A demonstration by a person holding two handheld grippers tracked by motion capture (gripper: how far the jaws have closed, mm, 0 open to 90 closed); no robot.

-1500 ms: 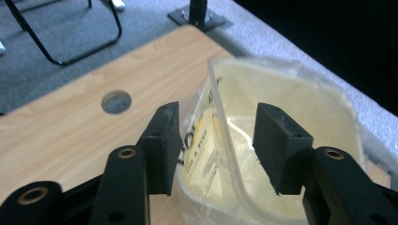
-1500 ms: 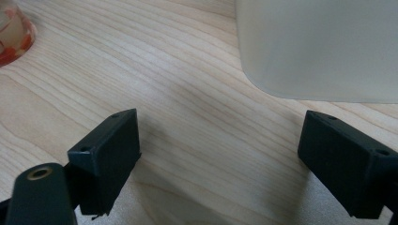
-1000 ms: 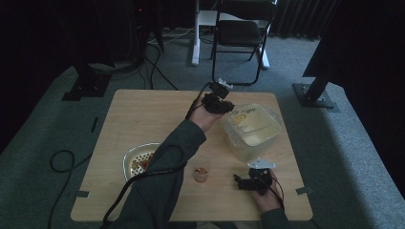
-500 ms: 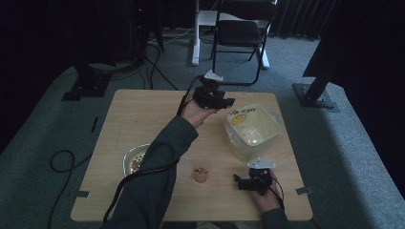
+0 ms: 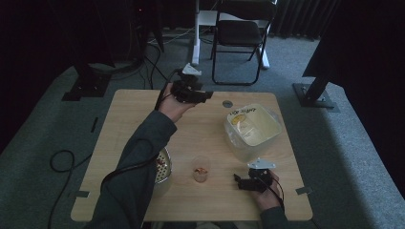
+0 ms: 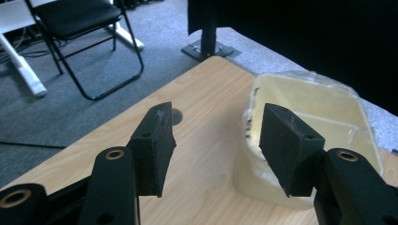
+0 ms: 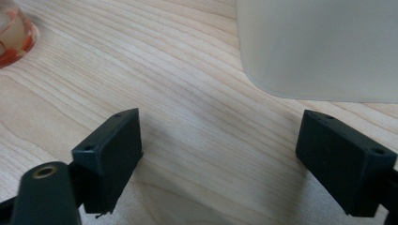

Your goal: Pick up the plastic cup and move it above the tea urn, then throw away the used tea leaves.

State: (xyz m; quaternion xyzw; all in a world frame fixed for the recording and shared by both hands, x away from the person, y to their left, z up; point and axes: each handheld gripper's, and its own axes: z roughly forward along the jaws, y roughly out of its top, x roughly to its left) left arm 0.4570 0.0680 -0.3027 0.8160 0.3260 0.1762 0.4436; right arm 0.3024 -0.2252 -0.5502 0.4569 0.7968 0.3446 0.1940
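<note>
My left gripper [image 5: 204, 96] hangs over the far middle of the wooden table [image 5: 124, 124], left of a translucent container [image 5: 253, 128] lined with a clear bag. Its jaws have just been opening and stand open with nothing between them. In the left gripper view the left gripper [image 6: 216, 136] points toward the container [image 6: 324, 112]. My right gripper [image 5: 240, 182] rests open near the front right, beside the container's near wall. In the right gripper view the right gripper [image 7: 220, 157] is wide apart over bare wood, with the container [image 7: 324, 42] ahead and a small clear cup [image 7: 13, 37] at the upper left.
The small cup [image 5: 201, 168], with orange bits in it, stands front centre. A metal bowl [image 5: 165, 167] lies partly under the left sleeve. A round hole [image 5: 228, 103] sits in the tabletop near the far edge. A folding chair [image 5: 241, 33] stands beyond the table.
The left gripper drew away from the container's far rim, leftward and a little up, and its jaws went from shut to open. The right gripper kept still.
</note>
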